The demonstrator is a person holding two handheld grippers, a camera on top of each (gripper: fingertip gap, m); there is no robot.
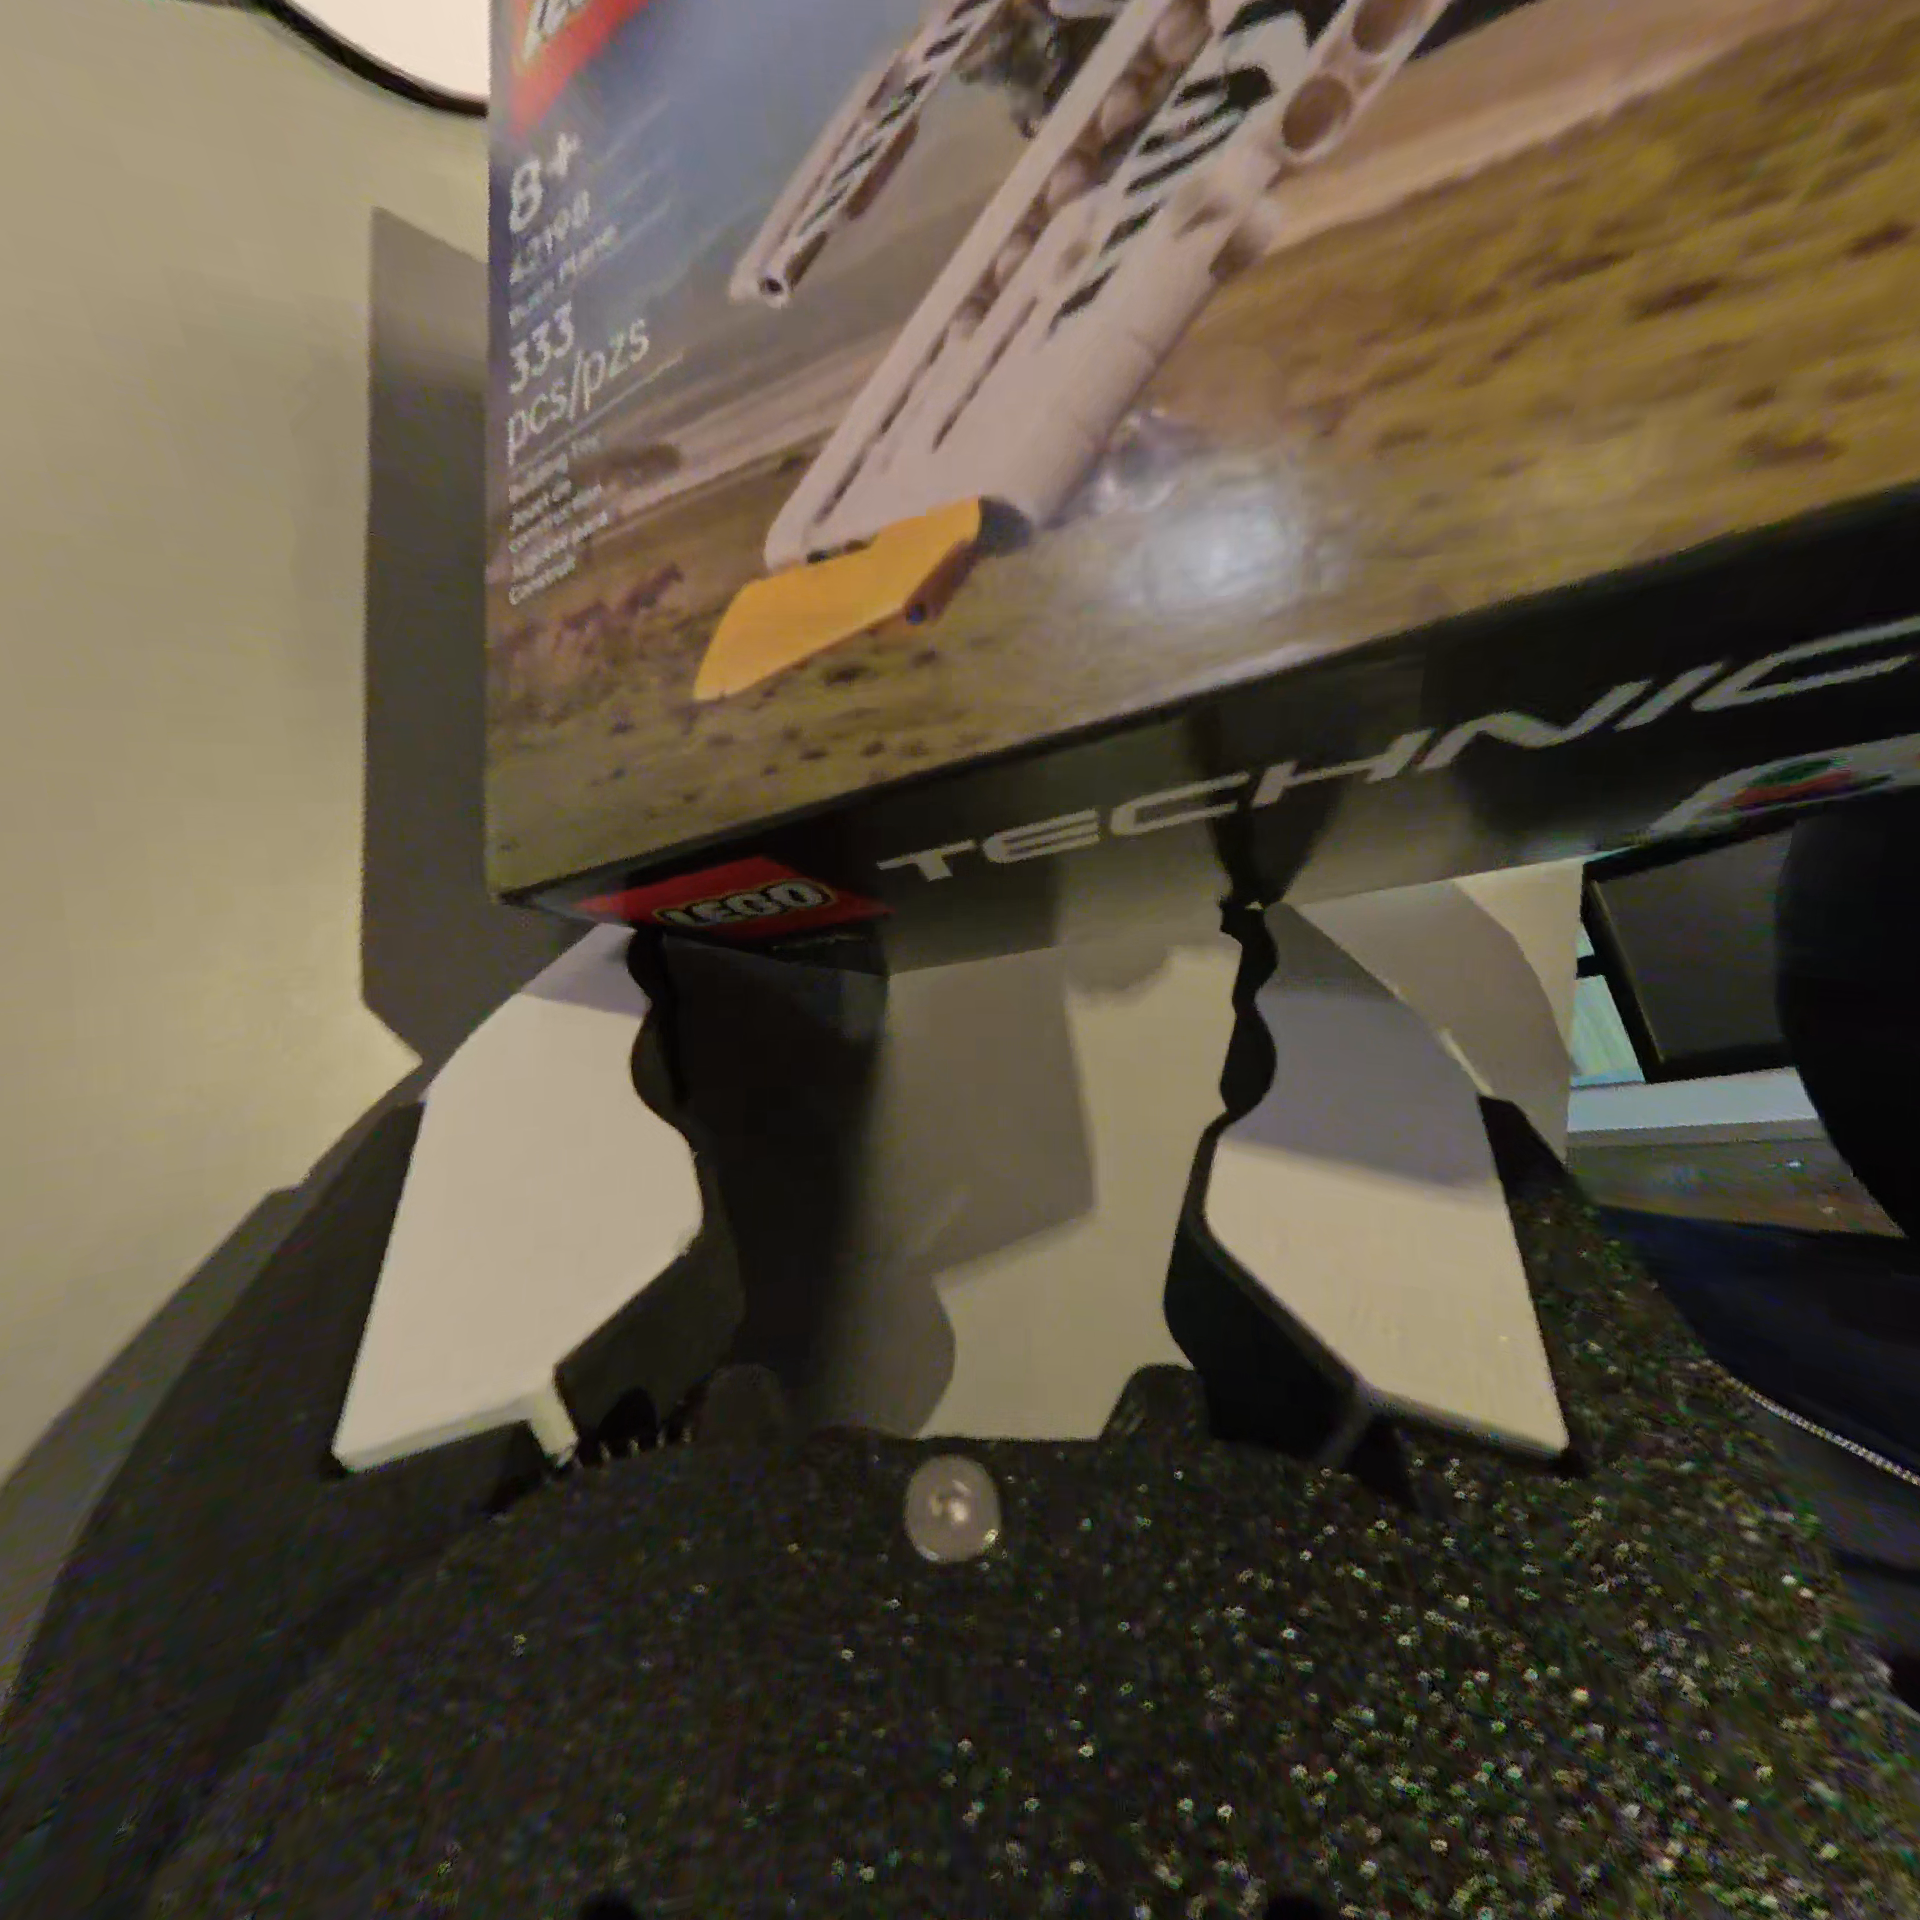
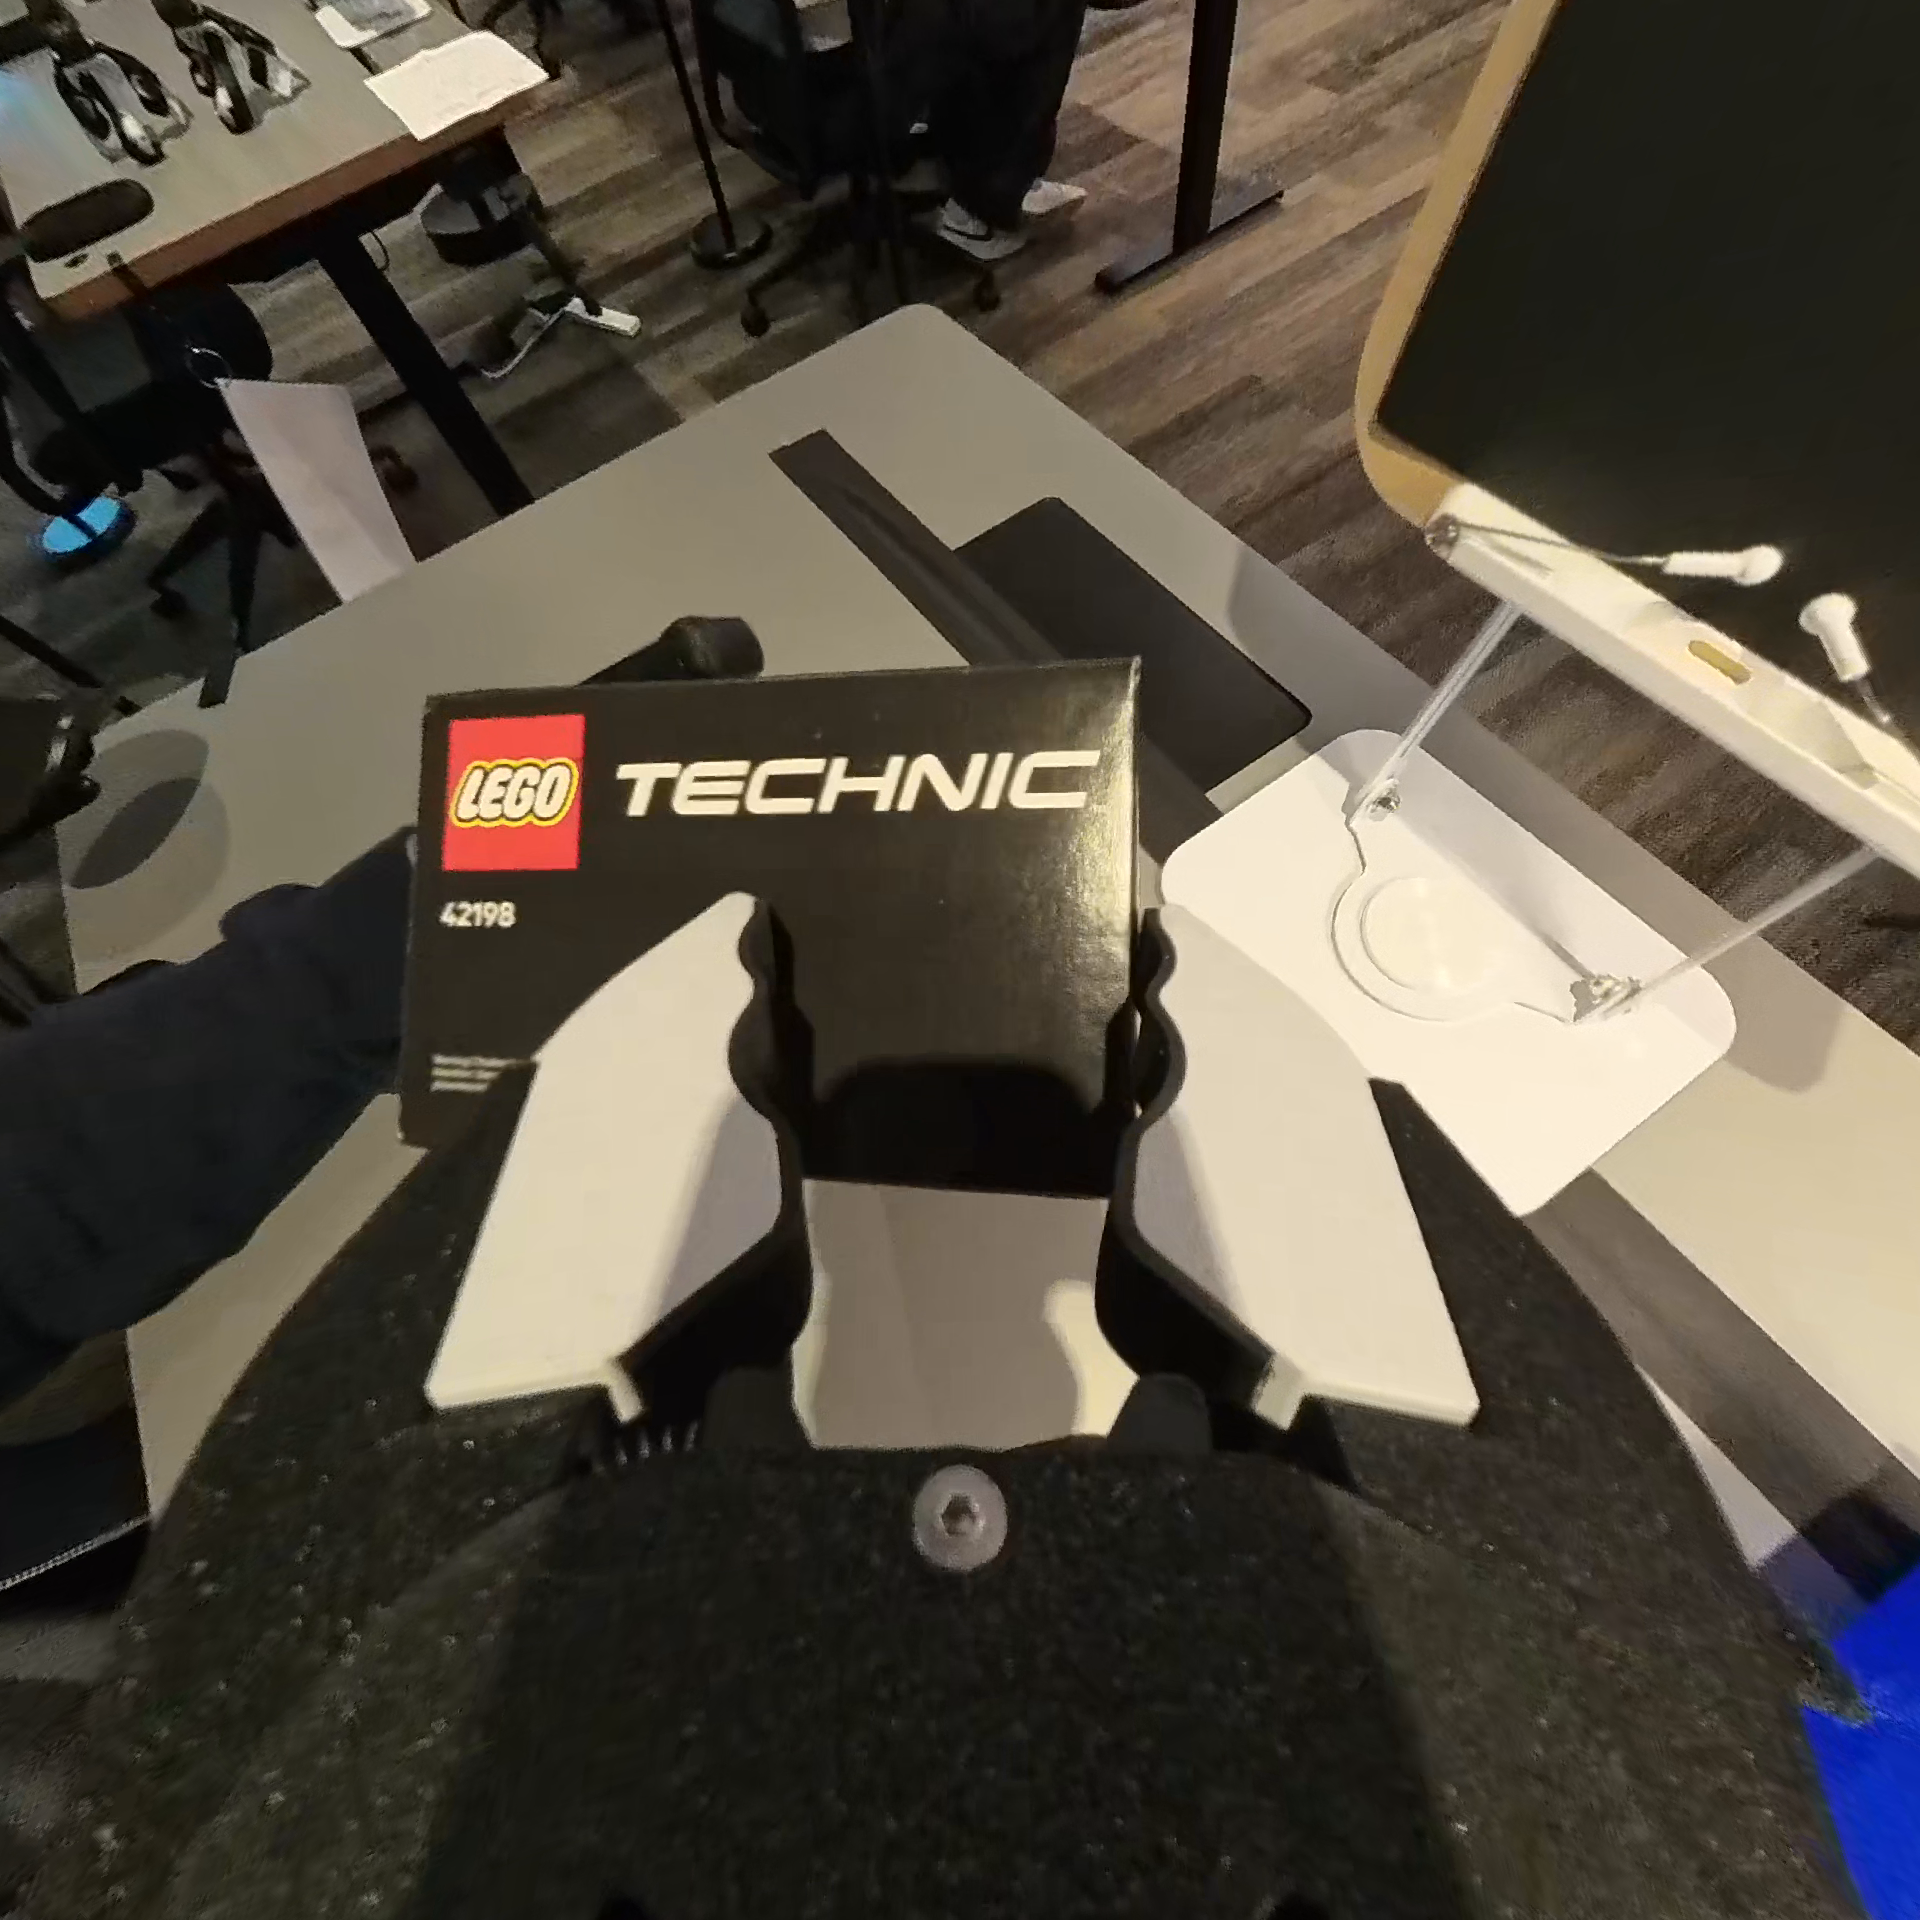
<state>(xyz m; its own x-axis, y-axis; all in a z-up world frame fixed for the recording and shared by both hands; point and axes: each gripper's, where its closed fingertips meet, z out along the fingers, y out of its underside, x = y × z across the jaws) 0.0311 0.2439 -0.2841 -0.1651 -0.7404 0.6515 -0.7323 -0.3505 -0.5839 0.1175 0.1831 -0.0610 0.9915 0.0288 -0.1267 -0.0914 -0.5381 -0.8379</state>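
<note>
Grey table under me, black mat on it, white stand base to right. Wood floor past table, brown desk far off. Pale wall behind box in left view.

Toy box up off table, between my two claws. Black end has red square logo, white letters, small number. Front shows toy plane picture, more small print.

My right claw: jaws wide apart, right finger at box edge; can't tell if gripping. My left claw: jaws wide apart, tips against box's black side. Dark sleeve by box's left end.
</note>
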